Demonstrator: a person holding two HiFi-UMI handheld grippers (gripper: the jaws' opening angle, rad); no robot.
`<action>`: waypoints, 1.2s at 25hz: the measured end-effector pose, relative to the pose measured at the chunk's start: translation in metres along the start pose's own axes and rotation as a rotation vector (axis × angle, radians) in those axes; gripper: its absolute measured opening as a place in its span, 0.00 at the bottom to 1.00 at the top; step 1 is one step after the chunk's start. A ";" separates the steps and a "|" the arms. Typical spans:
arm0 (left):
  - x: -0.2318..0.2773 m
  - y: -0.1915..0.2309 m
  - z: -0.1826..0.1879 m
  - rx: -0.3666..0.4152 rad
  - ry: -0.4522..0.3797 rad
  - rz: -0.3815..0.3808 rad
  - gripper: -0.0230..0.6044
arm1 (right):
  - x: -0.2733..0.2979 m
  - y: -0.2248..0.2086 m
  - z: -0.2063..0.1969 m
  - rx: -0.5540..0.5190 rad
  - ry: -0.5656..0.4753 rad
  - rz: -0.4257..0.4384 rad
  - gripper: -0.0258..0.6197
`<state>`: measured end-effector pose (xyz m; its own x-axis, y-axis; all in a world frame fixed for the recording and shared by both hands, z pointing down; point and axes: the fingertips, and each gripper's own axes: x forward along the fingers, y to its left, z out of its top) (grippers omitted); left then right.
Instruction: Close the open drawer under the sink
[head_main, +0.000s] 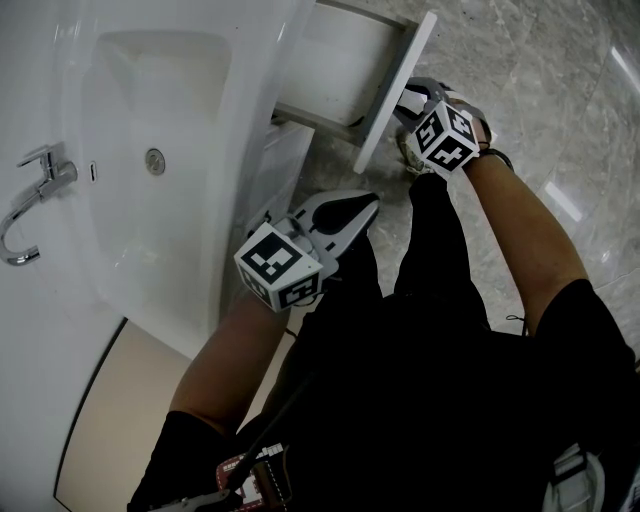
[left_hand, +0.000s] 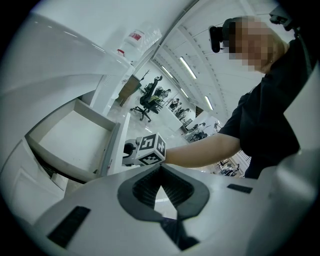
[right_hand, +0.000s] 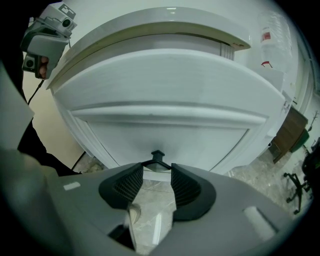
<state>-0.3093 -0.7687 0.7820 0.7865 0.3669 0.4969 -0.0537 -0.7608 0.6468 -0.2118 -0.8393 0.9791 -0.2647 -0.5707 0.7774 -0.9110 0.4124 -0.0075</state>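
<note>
The drawer (head_main: 345, 60) under the sink (head_main: 120, 200) stands wide open, not yet pushed: right tongs (right_hand: 157, 167) spread at its front, left tongs (left_hand: 160, 170) pressed together, empty.

The drawer front (right_hand: 165, 100) was basically a wall right in front of my right gripper (right_hand: 157, 170), nothing to squeeze past going forward. The floor (head_main: 560, 110) out to the right was wide open, loads of room to swing. My left gripper (head_main: 360, 208) was in a tighter pocket, with the cabinet (head_main: 288, 155) and sink rim (head_main: 245, 120) on its left, my legs (head_main: 400, 300) close on the right, and the pulled-out drawer box (head_main: 340, 60) ahead.
</note>
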 end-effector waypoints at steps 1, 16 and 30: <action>-0.002 0.001 0.000 0.000 -0.004 0.003 0.03 | 0.002 0.000 0.003 -0.001 0.000 0.000 0.30; -0.032 0.033 -0.007 -0.050 -0.048 0.049 0.03 | 0.037 0.001 0.041 -0.032 0.003 0.027 0.30; -0.034 0.034 -0.011 -0.055 -0.054 0.048 0.03 | 0.049 -0.002 0.055 -0.059 -0.003 0.029 0.28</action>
<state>-0.3445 -0.8012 0.7939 0.8144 0.2999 0.4968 -0.1247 -0.7456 0.6546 -0.2405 -0.9068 0.9823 -0.2915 -0.5599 0.7756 -0.8826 0.4701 0.0076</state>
